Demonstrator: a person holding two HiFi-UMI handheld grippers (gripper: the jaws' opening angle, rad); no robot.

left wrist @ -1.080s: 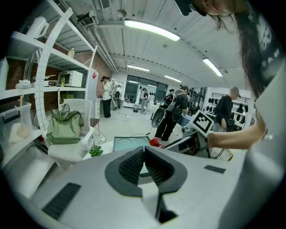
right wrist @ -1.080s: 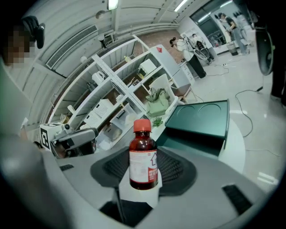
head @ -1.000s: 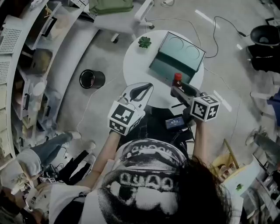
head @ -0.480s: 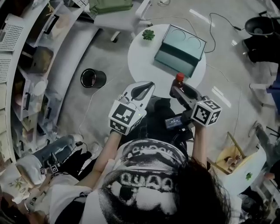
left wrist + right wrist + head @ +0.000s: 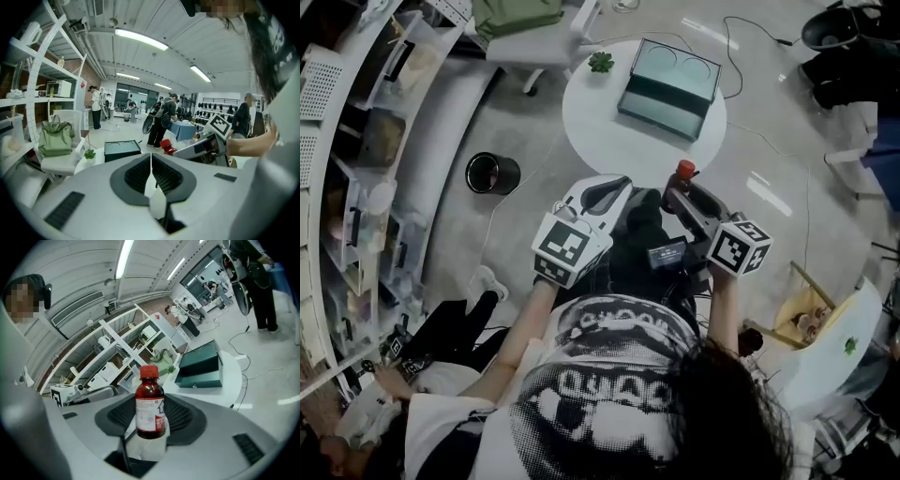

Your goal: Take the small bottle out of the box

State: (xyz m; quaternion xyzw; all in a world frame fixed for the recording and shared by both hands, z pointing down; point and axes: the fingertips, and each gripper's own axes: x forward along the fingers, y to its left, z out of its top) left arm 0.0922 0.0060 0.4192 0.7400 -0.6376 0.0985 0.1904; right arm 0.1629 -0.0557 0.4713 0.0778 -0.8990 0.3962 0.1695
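At the top of the head view stands a round white table, and on it a dark green rectangular box lies open, with what look like two round hollows in its raised lid, though the view is too small to be sure. A small green potted plant sits near the box on the table's far left side, apart from it. The small brown glass bottle with a red cap and a white label is out of the box: it stands upright between the jaws of the right gripper, which are clamped on its lower body, with the cap rising clear above them. In the head view, this bottle shows at the tip of the right gripper, near the table's close edge and well apart from the box. The left gripper is held beside it, in front of the person's chest, and the left gripper view shows its two dark ribbed jaws pressed together with nothing between them. That same view takes in the box, the plant and the bottle's red cap off to the right. A black round bin stands on the grey floor left of the table, and a green bag rests on a white chair.
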